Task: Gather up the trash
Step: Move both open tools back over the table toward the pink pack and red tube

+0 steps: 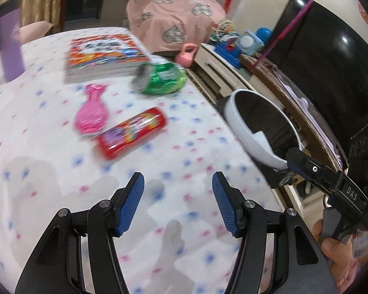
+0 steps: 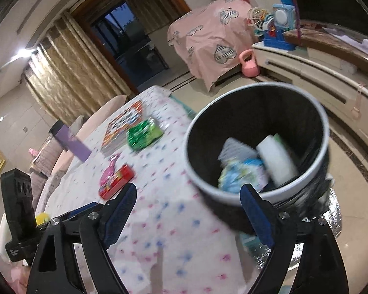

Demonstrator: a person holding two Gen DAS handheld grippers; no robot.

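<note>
A red can [image 1: 132,132] lies on its side on the dotted tablecloth [image 1: 49,171], with a crushed green can [image 1: 162,78] farther back. My left gripper [image 1: 179,196] hovers open just short of the red can, nothing between its blue pads. At the table's right edge stands a white trash bin [image 1: 230,107] with a black liner. My right gripper [image 2: 189,193] is open and empty, close in front of the bin [image 2: 325,122]. Inside the bin lie a white block [image 2: 277,161] and a crumpled blue wrapper [image 2: 240,174]. The red can [image 2: 116,182] and green can [image 2: 144,134] lie to the left.
A pink comb [image 1: 92,112] lies beside the red can. A colourful book [image 1: 103,54] and a purple tumbler [image 1: 8,41] stand farther back. A cream cabinet [image 2: 319,78] with toys runs behind the bin. The right gripper's black housing [image 1: 331,183] sits at the right.
</note>
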